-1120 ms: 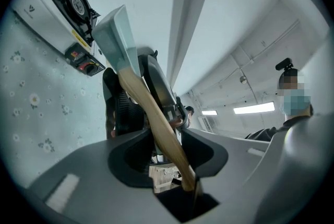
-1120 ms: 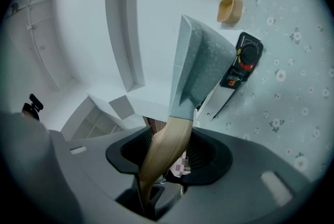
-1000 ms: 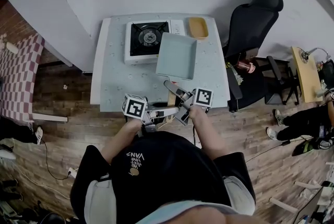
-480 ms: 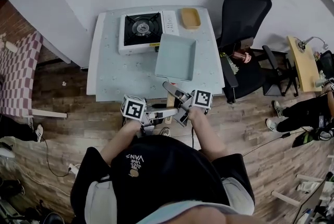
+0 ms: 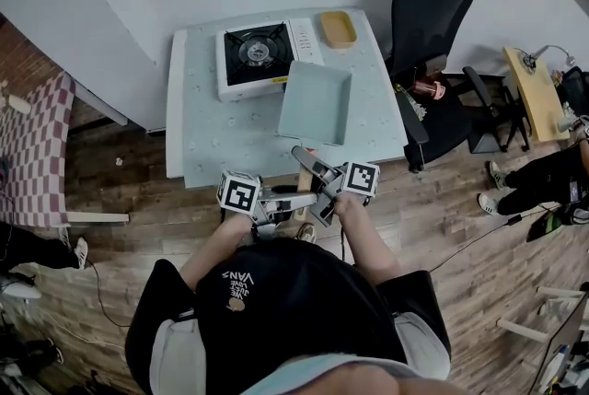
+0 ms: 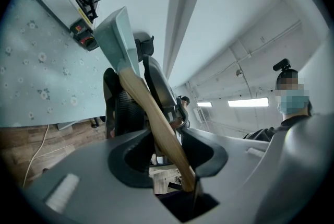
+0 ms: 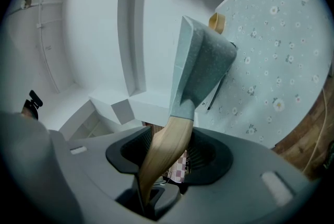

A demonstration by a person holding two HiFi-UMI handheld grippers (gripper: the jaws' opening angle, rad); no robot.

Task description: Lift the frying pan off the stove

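The light-blue rectangular frying pan (image 5: 315, 101) hangs tilted over the table, to the right of the white gas stove (image 5: 253, 57) and off its burner. Both grippers are on its wooden handle (image 5: 302, 180). My left gripper (image 5: 296, 197) reaches in from the left and is shut on the handle's end. My right gripper (image 5: 309, 165) is shut on the handle nearer the pan. In the left gripper view the handle (image 6: 156, 124) runs between the jaws of the left gripper (image 6: 167, 152) up to the pan (image 6: 117, 35). In the right gripper view the right gripper (image 7: 169, 157) clamps the handle (image 7: 167, 150) below the pan (image 7: 201, 66).
The table (image 5: 212, 140) has a pale flowered cover. A yellow dish (image 5: 337, 29) lies at its far right corner beside the stove. A black office chair (image 5: 431, 2) stands right of the table, and a wooden floor lies around it. A person stands in the background (image 6: 289, 108).
The pan has drifted slightly off the stove's right side, toward me. Both grippers hold the handle as before. The head view has shifted a little.
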